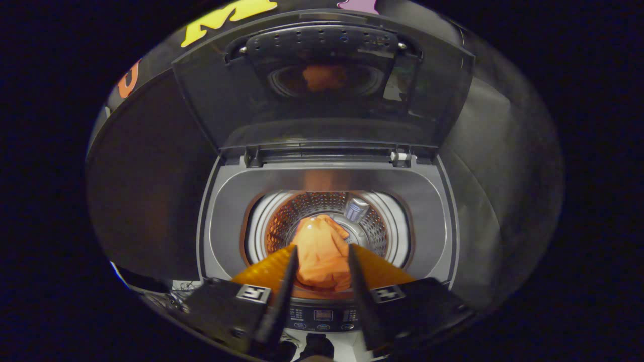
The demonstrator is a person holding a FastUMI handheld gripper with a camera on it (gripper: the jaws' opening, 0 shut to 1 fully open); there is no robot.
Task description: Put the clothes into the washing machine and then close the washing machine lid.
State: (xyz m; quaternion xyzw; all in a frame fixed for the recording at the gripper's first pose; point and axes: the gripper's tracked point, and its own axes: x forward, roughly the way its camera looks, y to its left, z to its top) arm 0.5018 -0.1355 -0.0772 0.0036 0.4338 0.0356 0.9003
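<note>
Orange clothes (320,251) lie in the washing machine (327,181) drum, beyond the parted, empty fingers of the gripper (322,251); lid (322,80) upright.

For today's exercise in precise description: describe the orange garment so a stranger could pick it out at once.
Start at the top-loading washing machine with its lid raised. Look down into the perforated drum: the orange garment lies crumpled there, beyond the open gripper. It is the only soft cloth thing among hard metal and plastic.

Handheld gripper (322,256), lower centre of the frame

Two narrow, blade-like fingers (287,281) rise from blocky dark mounts, each mount carrying a square black-and-white marker tag near its inner corner.
</note>
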